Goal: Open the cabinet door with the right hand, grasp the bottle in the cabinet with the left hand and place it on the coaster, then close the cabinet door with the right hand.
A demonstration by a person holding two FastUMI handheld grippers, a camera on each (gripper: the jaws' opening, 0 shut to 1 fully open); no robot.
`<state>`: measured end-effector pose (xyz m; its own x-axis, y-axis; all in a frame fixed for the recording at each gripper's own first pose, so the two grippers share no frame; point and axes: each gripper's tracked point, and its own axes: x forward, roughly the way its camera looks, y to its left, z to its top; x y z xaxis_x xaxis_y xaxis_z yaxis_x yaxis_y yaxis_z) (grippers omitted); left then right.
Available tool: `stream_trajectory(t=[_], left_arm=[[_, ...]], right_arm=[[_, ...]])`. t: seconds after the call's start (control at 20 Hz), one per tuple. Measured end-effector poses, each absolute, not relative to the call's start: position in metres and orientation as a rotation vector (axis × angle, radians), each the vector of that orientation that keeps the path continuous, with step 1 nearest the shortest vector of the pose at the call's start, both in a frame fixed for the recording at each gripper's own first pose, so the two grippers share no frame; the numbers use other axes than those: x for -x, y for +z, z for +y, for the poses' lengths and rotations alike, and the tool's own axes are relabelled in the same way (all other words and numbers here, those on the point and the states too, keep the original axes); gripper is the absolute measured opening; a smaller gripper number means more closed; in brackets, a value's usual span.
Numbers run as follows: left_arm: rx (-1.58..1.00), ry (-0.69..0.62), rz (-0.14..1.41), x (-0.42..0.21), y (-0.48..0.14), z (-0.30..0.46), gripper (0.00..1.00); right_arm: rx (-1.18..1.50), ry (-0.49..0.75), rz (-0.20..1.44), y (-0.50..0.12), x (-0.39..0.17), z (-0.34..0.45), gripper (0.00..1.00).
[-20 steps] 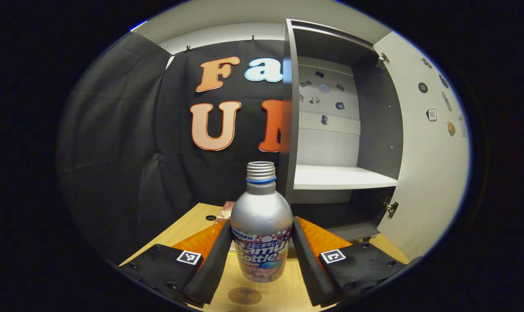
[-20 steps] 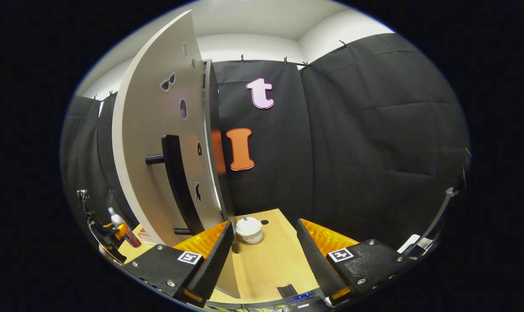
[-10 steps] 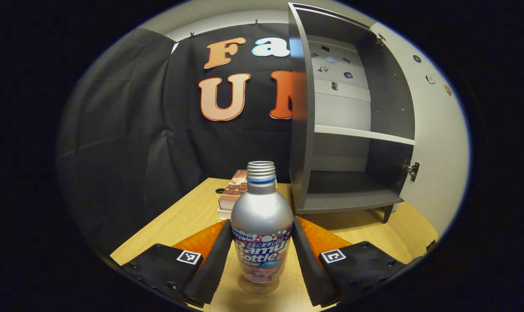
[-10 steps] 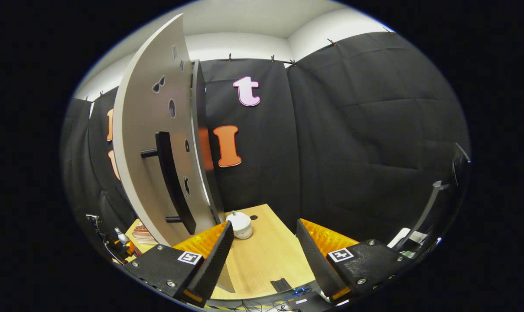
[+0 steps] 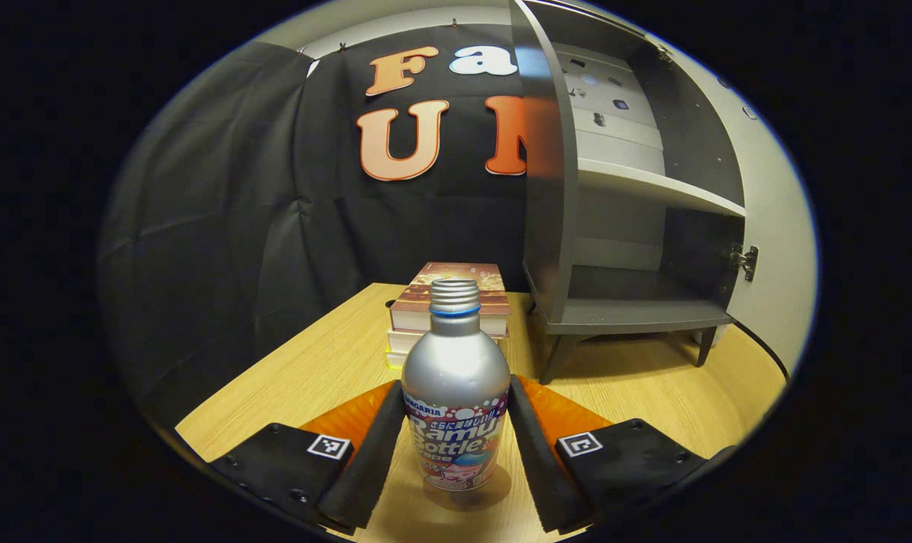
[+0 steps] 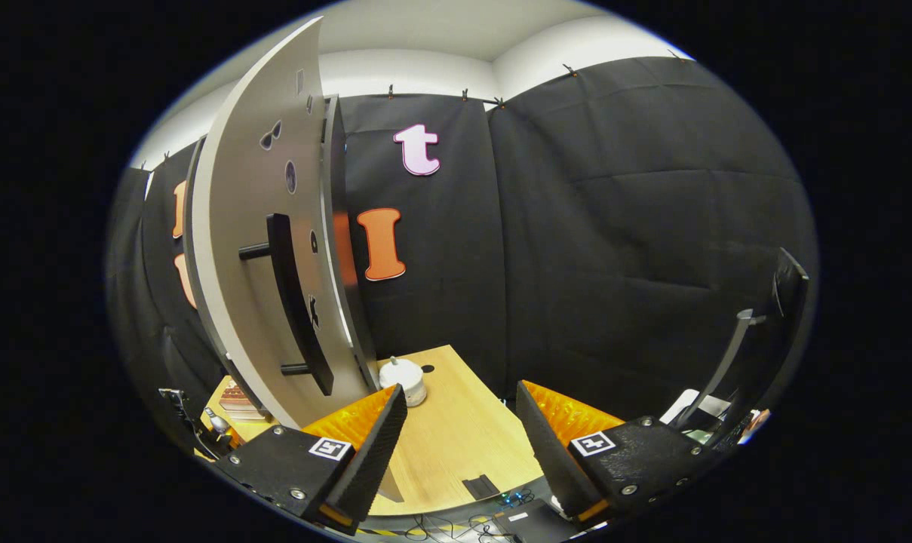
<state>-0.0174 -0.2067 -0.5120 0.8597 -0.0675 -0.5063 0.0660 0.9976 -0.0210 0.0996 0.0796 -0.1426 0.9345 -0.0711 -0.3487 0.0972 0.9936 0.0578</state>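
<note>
Standing behind the bottle (image 5: 456, 392) on the wooden table (image 5: 327, 369) is a stack of books (image 5: 449, 313), directly in line with the bottle neck. To the right of the books, the cabinet (image 5: 621, 219) rests on short legs; its door (image 5: 772, 249) is swung fully open on the right side, and both the shelf and the lower compartment are bare. In the right gripper view, the door (image 6: 259, 256) is seen from its outer face, with a dark bar handle (image 6: 293, 302) mounted upright and small stickers scattered across the panel. A small white rounded object (image 6: 403, 381) sits on the table (image 6: 456, 437) just past the door's edge. A dark stand (image 6: 757, 332) rises at the far right, and cables lie at the near table edge.

The bottle is silver metal, upright, uncapped, with a threaded neck, a blue ring below the threads and a printed label around the lower body. Its base appears to rest on the table surface; whether the coaster lies beneath it cannot be determined.

The left gripper (image 5: 456, 441) has both fingers pressed against the bottle's labelled sides, one on each flank. The right gripper (image 6: 459, 437) stands with jaws wide apart, holding nothing, its left finger (image 6: 365, 452) close to the door's lower edge.
</note>
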Motion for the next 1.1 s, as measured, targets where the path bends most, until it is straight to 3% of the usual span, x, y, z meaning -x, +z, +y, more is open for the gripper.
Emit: stream_trajectory(t=[0.05, 0.2, 0.25, 0.3, 1.0, 1.1], left_arm=[[0.016, -0.071, 0.529, 0.017, -0.515, -0.206, 0.85], [0.018, -0.082, 0.514, 0.018, -0.518, -0.207, 0.85], [0.008, -0.079, 0.519, 0.022, -0.520, -0.207, 0.85], [0.001, -0.074, 0.529, 0.025, -0.523, -0.206, 0.85], [-0.015, -0.063, 0.556, 0.045, -0.517, -0.210, 0.88], [-0.021, -0.062, 0.579, 0.047, -0.518, -0.209, 0.95]], right_arm=[[-0.071, -0.088, 0.355, -0.143, -0.099, 0.079, 0.90], [-0.073, -0.089, 0.364, -0.145, -0.100, 0.079, 0.90], [-0.077, -0.085, 0.370, -0.145, -0.099, 0.082, 0.96], [-0.079, -0.081, 0.373, -0.145, -0.098, 0.083, 0.90], [-0.101, -0.079, 0.393, -0.148, -0.098, 0.084, 0.90], [-0.099, -0.076, 0.393, -0.147, -0.098, 0.083, 0.90]])
